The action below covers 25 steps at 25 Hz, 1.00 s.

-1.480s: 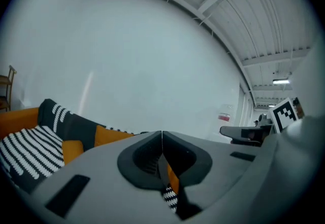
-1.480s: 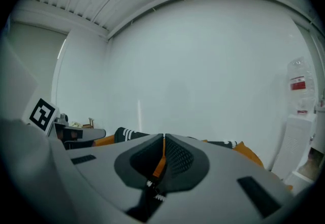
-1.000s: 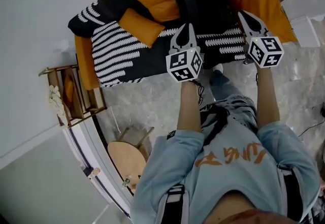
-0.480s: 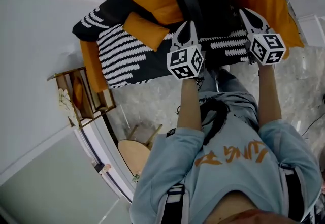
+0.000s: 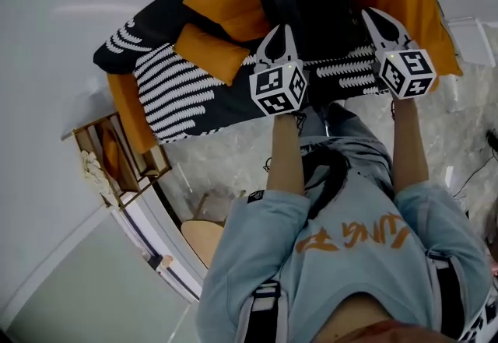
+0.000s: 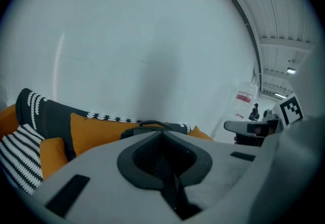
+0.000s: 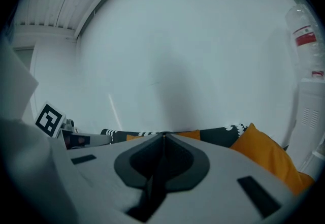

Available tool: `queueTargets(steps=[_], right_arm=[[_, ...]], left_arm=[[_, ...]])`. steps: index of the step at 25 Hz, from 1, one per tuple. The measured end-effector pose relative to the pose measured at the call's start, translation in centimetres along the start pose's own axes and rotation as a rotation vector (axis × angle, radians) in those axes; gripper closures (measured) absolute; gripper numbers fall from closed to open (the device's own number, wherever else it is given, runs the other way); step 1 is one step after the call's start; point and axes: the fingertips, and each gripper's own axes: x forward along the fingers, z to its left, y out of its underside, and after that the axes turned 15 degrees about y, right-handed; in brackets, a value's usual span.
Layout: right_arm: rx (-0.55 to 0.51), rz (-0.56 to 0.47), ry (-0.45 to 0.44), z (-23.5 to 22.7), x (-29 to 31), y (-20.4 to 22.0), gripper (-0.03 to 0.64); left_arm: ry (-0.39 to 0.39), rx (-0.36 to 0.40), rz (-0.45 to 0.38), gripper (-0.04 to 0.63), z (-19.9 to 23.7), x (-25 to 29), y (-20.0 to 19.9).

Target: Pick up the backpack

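Note:
A black backpack (image 5: 311, 3) stands upright on the sofa (image 5: 187, 92) between orange cushions, leaning on the backrest. My left gripper (image 5: 282, 29) hovers shut over its left edge, nothing between the jaws. My right gripper (image 5: 372, 15) is shut and empty just right of the backpack. In the left gripper view only the backpack's top handle (image 6: 147, 124) peeks above the closed jaws, with my left gripper (image 6: 161, 132) pointing at it. The right gripper view shows my right gripper (image 7: 163, 136) shut before the sofa's back edge and the white wall; the backpack is hidden there.
Orange cushions (image 5: 214, 50) and a black-and-white striped throw (image 5: 175, 85) cover the sofa. A wooden rack (image 5: 117, 159) stands at the sofa's left end. A round wooden stool (image 5: 204, 239) sits by the glass partition. A white wall lies behind the sofa.
Both grippers have moved forward toward the sofa and a little lower, staying shut. The backpack now lies closer under the left gripper's tip.

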Motion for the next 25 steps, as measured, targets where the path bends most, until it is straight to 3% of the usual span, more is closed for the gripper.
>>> queueTargets(steps=[9,18,22,23,25], right_arm=[[0.009,0.090,0.001,-0.5,3.9,2.8,0.584],[-0.002,0.250,-0.003,-1.8,7.4,8.9,0.579],[-0.007,0.292,-0.026,-2.1,9.2,9.5,0.472],[-0.001,0.295,-0.032,-2.1,9.8,9.4,0.469],[0.011,0.293,-0.047,-2.2,11.2,8.9,0.468]], left_arm=[[0.009,-0.048,0.081,0.571,3.4,3.3,1.8],[0.060,-0.148,0.230,0.571,6.8,5.8,7.4],[0.082,-0.177,0.225,0.567,8.2,6.9,7.5],[0.096,-0.185,0.216,0.548,8.6,7.2,7.2],[0.128,-0.196,0.206,0.436,9.3,8.3,6.5]])
